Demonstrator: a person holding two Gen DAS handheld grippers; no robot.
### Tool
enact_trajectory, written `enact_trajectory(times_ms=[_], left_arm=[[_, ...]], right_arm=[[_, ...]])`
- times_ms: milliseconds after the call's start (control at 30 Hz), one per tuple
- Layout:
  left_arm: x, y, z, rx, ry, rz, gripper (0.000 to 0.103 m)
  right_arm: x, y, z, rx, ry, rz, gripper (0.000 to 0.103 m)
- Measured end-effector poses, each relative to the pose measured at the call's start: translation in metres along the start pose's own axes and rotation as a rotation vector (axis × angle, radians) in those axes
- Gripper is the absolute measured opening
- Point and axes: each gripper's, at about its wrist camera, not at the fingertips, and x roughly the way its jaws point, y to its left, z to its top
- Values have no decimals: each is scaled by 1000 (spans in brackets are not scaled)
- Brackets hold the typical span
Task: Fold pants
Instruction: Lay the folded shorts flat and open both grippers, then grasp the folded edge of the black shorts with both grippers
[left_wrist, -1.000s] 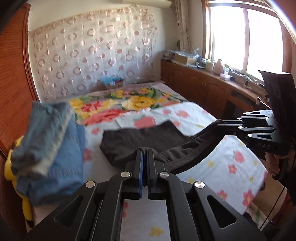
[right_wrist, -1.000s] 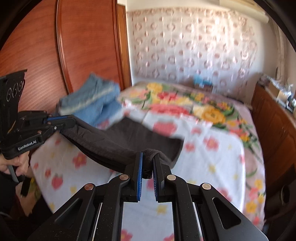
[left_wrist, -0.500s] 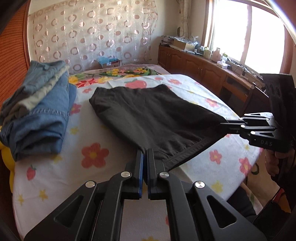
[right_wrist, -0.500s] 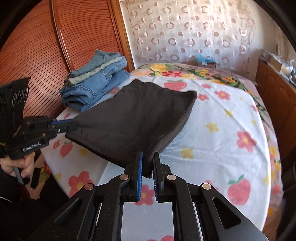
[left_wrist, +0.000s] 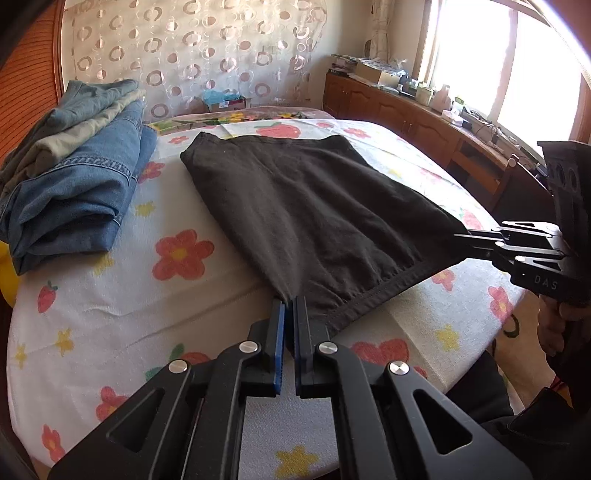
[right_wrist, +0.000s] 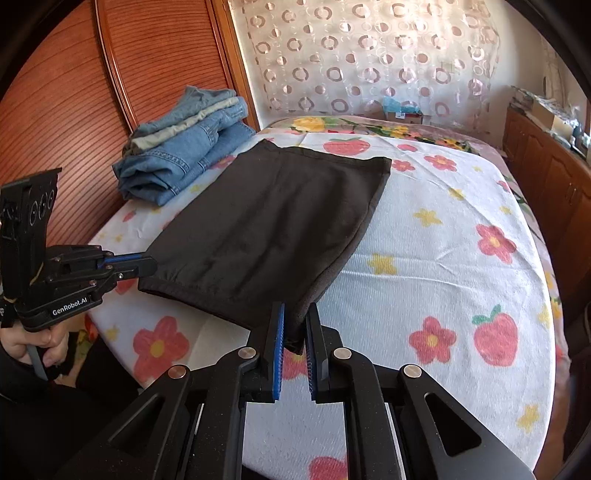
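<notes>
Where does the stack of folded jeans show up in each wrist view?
Left wrist: jeans at the left edge, left of the black pants.
Right wrist: jeans upper left, by the wooden headboard.
Shared landmark: the circle-patterned curtain behind the bed.

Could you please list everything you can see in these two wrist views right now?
pants: one, black, spread flat mid-bed, near corners pinched
jeans: one folded stack, blue, bed's far left by the headboard
bed: one, white sheet with flowers and strawberries
headboard: one, reddish wood, left
curtain: one, pale with rings, back wall
cabinet: one, brown, cluttered, under the window
left gripper: black, shut on pants
right gripper: black, shut on pants
</notes>
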Motion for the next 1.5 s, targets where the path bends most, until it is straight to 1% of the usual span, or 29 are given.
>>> enact_trajectory(times_ms=[200,233,300,367,400,433,500,533,567,633,700,767,900,1100,1400,1433,1500], left_arm=[[2,0,-1,-1,9,2,5],[3,1,0,-2,8,2,8],[2,2,1,-3,3,10,14],[1,4,2,-9,-5,15,29],[0,5,3,-12,-11,18,34],[0,6,4,-13,-13,14,48],[1,11,5,-27,-13,8,59],[1,13,5,-37,-16,14,72],[0,15,5,-44,-23,16,80],[1,20,5,-66,-21,16,80],[2,24,4,-83,-21,29,80],[4,24,1,-72,-20,53,80],[7,23,-4,-71,-11,36,80],[15,23,-11,-66,19,41,80],[13,22,-15,-66,-9,38,80],[12,22,-15,-62,-10,36,80],[10,20,-16,-54,-14,19,71]], right_arm=[[2,-2,-2,17,12,-9,10],[0,-2,-3,16,9,-9,12],[-2,-3,-4,13,5,-17,13],[-5,-4,-4,13,2,-21,15],[-6,-5,-4,14,1,-24,18],[-6,-5,-5,14,-1,-27,20],[-8,-5,-6,10,-7,-30,24],[-9,-6,-7,10,-8,-32,28],[-9,-6,-7,11,-8,-35,30],[-10,-7,-9,15,-8,-31,33],[-9,-8,-10,15,-5,-28,34],[-6,-8,-11,16,3,-29,34],[-2,-9,-13,15,13,-34,34],[4,-6,-13,8,23,-29,34],[10,-5,-12,-3,22,-16,34],[10,-5,-12,-4,21,-16,34],[10,-5,-12,-6,18,-11,34]])
